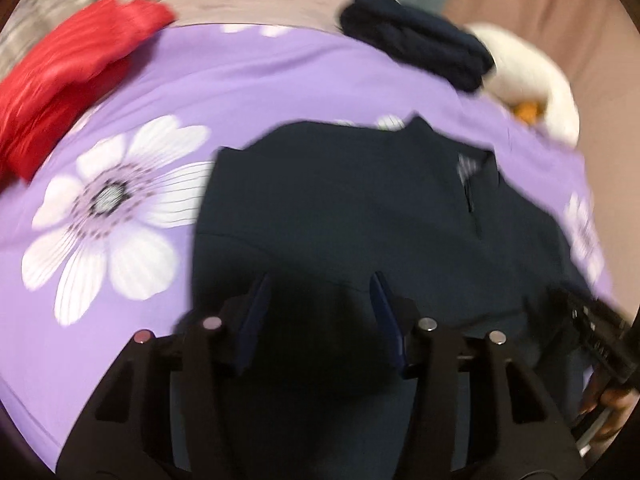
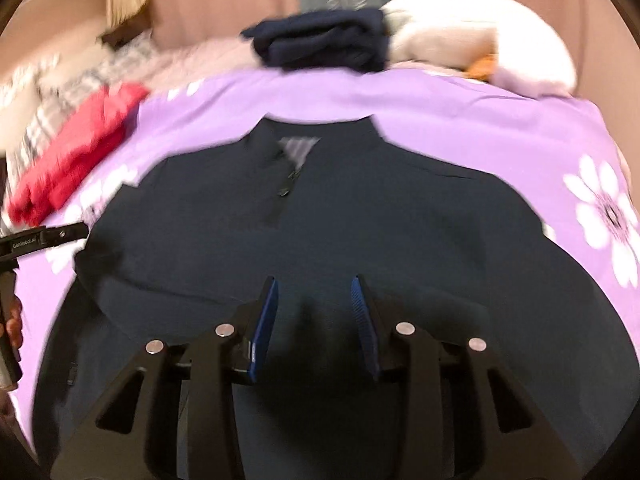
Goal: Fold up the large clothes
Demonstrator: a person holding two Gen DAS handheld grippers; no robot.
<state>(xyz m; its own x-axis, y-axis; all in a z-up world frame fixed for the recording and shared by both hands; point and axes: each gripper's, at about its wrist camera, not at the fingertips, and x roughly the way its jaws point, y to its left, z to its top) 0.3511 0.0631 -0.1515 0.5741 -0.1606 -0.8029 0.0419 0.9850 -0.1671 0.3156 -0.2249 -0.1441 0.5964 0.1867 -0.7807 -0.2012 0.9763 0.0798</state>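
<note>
A dark navy shirt (image 2: 360, 216) with a short buttoned collar lies spread flat on a bed covered by a purple sheet (image 1: 240, 76) printed with large white flowers. The collar points toward the far side of the bed, and the body of the shirt fills the near middle of both views.

The left hand-held gripper (image 1: 318, 280) hangs over the near part of the shirt with its blue-padded fingers apart and nothing between them. The right hand-held gripper (image 2: 314, 284) is likewise released above the shirt, its jaws parted with only fabric below them. Neither one grasps the cloth.

At the far left of the bed lies a crumpled red garment (image 1: 68, 80). At the far edge sits a folded dark blue garment (image 2: 328, 44), touching a white pillow (image 2: 480, 36) to its right. Both pictures are blurred.
</note>
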